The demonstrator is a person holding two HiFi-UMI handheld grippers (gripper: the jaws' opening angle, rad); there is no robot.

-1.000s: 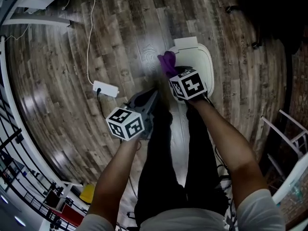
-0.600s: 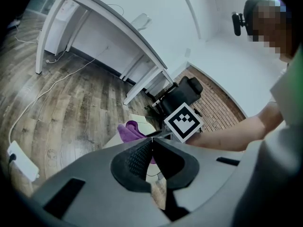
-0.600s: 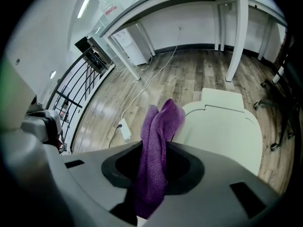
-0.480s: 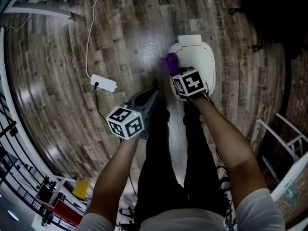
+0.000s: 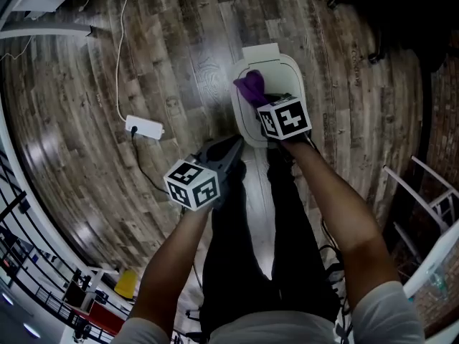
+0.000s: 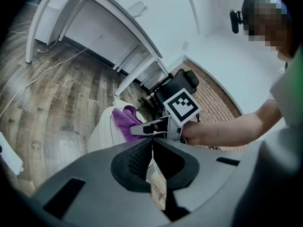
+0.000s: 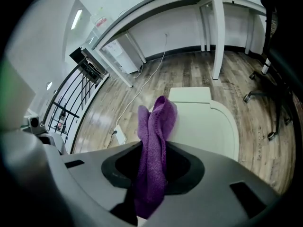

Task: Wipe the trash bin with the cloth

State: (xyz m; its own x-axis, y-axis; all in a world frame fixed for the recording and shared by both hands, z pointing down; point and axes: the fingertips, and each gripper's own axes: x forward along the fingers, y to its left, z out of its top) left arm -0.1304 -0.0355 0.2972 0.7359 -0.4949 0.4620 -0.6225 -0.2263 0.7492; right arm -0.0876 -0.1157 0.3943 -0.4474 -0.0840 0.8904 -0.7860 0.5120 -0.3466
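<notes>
The white trash bin (image 5: 283,74) stands on the wood floor ahead of my feet, lid closed. My right gripper (image 5: 259,100) is shut on the purple cloth (image 5: 251,87), which sticks out over the left part of the lid. In the right gripper view the cloth (image 7: 154,145) hangs pinched between the jaws above the bin lid (image 7: 203,122). My left gripper (image 5: 228,147) hovers lower left of the bin with its jaws shut and nothing in them. In the left gripper view the bin (image 6: 102,129), the cloth (image 6: 124,122) and the right gripper (image 6: 137,129) show ahead.
A white power strip (image 5: 143,127) with a cable lies on the floor left of the bin. White desk legs (image 7: 215,37) and an office chair base (image 7: 265,79) stand beyond it. Black railings (image 5: 29,264) run along the lower left.
The right gripper with the cloth has moved from the bin's left edge up over the lid. The left gripper has held its place.
</notes>
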